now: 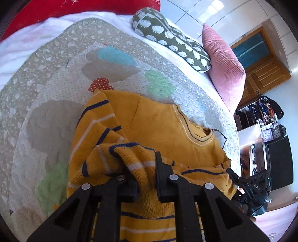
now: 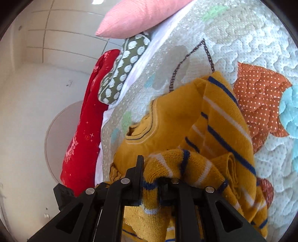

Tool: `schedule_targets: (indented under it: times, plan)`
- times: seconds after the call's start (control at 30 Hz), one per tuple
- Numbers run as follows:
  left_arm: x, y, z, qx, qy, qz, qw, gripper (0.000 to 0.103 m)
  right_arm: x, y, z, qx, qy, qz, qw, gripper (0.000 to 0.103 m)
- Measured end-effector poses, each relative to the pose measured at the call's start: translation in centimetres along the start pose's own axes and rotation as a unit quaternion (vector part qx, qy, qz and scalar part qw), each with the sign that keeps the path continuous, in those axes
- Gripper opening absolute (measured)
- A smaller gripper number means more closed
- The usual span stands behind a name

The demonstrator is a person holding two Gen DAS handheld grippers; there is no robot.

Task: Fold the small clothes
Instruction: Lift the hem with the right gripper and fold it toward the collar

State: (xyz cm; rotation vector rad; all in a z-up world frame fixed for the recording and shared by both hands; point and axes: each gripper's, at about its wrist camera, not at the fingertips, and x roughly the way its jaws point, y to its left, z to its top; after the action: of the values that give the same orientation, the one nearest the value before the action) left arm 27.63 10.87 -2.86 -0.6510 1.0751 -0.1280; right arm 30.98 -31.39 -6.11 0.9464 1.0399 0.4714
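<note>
A small mustard-yellow knitted sweater (image 1: 158, 122) with navy and white stripes lies partly folded on a patterned quilt (image 1: 55, 83). Its neckline points away from me. My left gripper (image 1: 145, 167) is shut on a bunched striped edge of the sweater, lifted off the quilt. In the right wrist view the same sweater (image 2: 173, 115) shows with its collar to the left. My right gripper (image 2: 151, 173) is shut on another bunched striped part of it. The other gripper shows in the left wrist view (image 1: 247, 189) at the right edge of the sweater.
A green patterned pillow (image 1: 167, 35), a pink cushion (image 1: 223, 63) and a red blanket (image 1: 55, 11) lie along the far side of the bed. A wooden cabinet (image 1: 260, 65) and cluttered shelves (image 1: 260, 115) stand beyond the bed edge.
</note>
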Motion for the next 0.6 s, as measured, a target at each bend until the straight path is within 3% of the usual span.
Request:
schedule_targets:
  times: [0.13,0.23,0.27,0.33,0.43,0.53,0.6]
  plan:
    - [0.9,2.5,1.5,-0.073,0.018,-0.093,0.9928,0.033,1.0,-2.3,1.7,0.045,-0.003,0.016,0.999,0.017]
    - [0.0,3.6,2.3,-0.104,0.003,-0.128,0.9863,0.04,0.8,-2.9,2.4,0.06,-0.008,0.038,0.997,0.022]
    - [-0.5,3.9,2.7,-0.112,-0.007,-0.129,0.9853,0.046,0.6,-2.9,2.6,0.064,-0.012,0.043,0.997,0.025]
    - [-1.7,4.6,3.3,-0.126,-0.033,-0.128,0.9833,0.054,0.0,-3.0,3.0,0.078,-0.03,0.061,0.995,0.046]
    - [-3.0,5.8,4.1,-0.147,-0.054,-0.112,0.9812,0.057,-1.2,-3.5,3.7,0.117,-0.063,0.096,0.987,0.067]
    - [-3.9,5.4,4.1,-0.123,-0.058,-0.062,0.9888,0.057,-2.3,-3.1,4.2,0.117,-0.083,0.062,0.988,0.069]
    - [-4.1,4.1,3.3,-0.071,-0.06,-0.025,0.9954,0.057,-3.0,-2.3,3.9,0.095,-0.082,0.043,0.991,0.069]
